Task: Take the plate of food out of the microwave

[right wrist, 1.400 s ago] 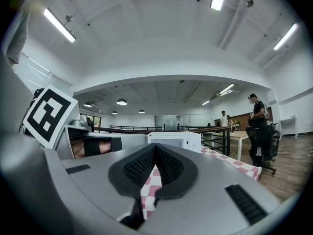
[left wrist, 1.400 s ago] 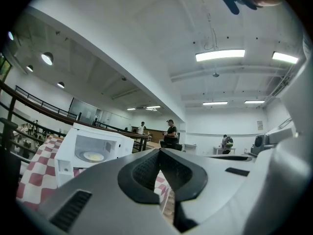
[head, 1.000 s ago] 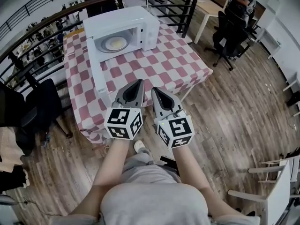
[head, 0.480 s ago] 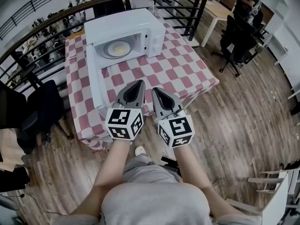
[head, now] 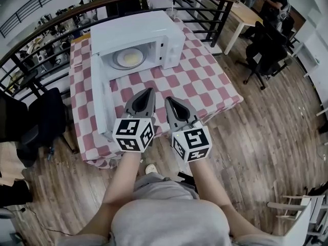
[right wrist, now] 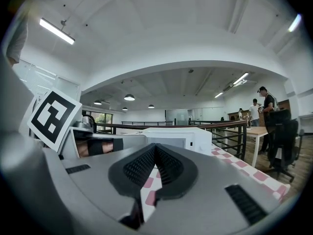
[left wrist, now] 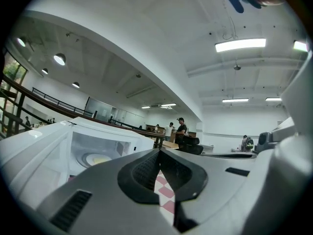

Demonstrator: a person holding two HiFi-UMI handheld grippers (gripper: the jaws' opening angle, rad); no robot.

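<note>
left tool [head: 149,91]: jaws closed, empty | right tool [head: 168,99]: jaws closed, empty, just beside the left at its 3 o'clock | plate of food [head: 128,58]: inside microwave [head: 148,27] on checked worktop [head: 205,81], 11 o'clock from both tools, well apart | microwave door [head: 102,104]: open, pointing toward 6 o'clock
</note>
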